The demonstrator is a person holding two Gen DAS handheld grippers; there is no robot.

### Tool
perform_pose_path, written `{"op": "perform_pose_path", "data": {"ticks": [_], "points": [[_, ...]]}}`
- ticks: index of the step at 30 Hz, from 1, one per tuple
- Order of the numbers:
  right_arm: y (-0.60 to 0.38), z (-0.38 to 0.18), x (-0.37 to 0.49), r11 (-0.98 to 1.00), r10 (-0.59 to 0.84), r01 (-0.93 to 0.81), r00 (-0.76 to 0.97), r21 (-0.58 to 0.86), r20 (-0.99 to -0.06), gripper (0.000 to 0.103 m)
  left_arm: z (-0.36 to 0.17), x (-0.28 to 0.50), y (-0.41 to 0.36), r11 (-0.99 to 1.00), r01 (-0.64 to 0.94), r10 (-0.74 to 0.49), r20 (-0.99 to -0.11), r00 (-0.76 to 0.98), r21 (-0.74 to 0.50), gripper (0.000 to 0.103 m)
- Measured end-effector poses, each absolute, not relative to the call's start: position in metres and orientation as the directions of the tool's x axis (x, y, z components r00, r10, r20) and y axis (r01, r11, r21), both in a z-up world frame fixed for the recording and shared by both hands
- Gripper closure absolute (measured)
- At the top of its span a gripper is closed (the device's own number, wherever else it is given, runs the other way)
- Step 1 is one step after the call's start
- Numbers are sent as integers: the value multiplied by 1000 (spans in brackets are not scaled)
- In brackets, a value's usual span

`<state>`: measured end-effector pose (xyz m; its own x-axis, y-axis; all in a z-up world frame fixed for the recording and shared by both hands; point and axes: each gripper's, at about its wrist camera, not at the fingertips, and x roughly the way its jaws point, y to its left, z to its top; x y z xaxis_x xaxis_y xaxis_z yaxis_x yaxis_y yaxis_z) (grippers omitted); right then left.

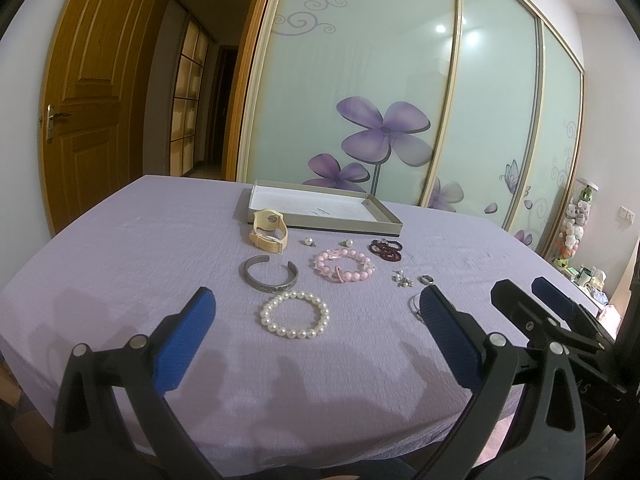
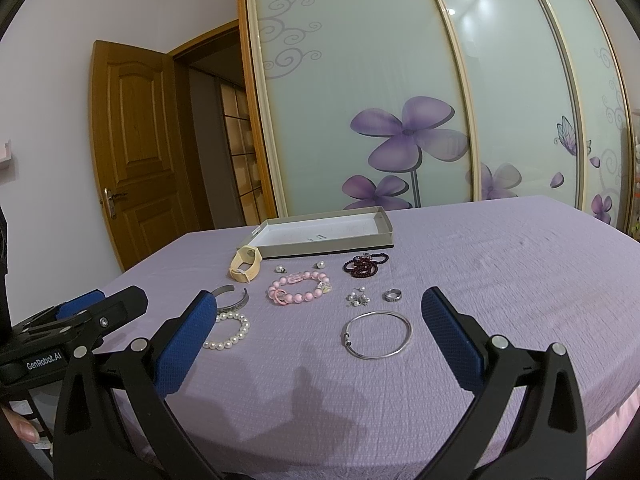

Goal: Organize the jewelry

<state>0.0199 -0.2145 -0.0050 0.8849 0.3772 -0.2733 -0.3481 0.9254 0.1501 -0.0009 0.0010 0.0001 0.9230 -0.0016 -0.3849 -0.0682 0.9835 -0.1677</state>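
Both tongs are spread wide and carry nothing: left tongs (image 1: 316,312), right tongs (image 2: 316,312), each poised above the near edge of the lilac cloth (image 2: 500,264) covering the worktop. All the jewelry lies loose on the cloth, none yet in the shallow cardboard tray (image 1: 324,224), my landmark, which sits at the far side.

Left to right, on the near side of the tray:
- Cream wristwatch (image 1: 267,230), touching the tray's left corner. Soft strap, light; probably best taken across the strap loop.
- Grey metal cuff (image 1: 269,278), nearer than the watch. Stiff, open-ended, likely slick; grip across the band.
- White pearl bracelet (image 1: 295,316), nearest of the left group. Probably elastic and rolls easily; pinch over a few beads.
- Two pearl studs (image 1: 309,241), just in front of the tray. Tiny, prone to rolling; hardest pick.
- Pink bead bracelet (image 1: 345,268), centre. Floppy, light.
- Dark red bead coil (image 1: 385,247), below the tray's right corner.
- Small silver earrings (image 2: 357,298) and ring (image 2: 392,295), well in front of the tray's right end.
- Thin silver bangle (image 2: 378,334), nearest on the right. Rigid, lies flat, likely slippery.

The cloth is wrinkled and soft, so it may snag or lift with a pinch. Bedroom setting: sliding wardrobe doors (image 1: 380,92) with purple flowers behind, a wooden door (image 1: 88,96) open at left.
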Motion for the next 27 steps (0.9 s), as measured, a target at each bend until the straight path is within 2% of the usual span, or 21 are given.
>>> {"op": "perform_pose_path", "data": {"ticks": [17, 27], "points": [[-212, -12, 29, 928, 370, -339, 882, 152, -293, 1, -2, 3, 3, 982, -75, 0, -402, 916, -171, 2], [-211, -28, 48, 934, 357, -321, 859, 159, -367, 1, -15, 12, 14, 978, -119, 29, -455, 890, -172, 2]]}}
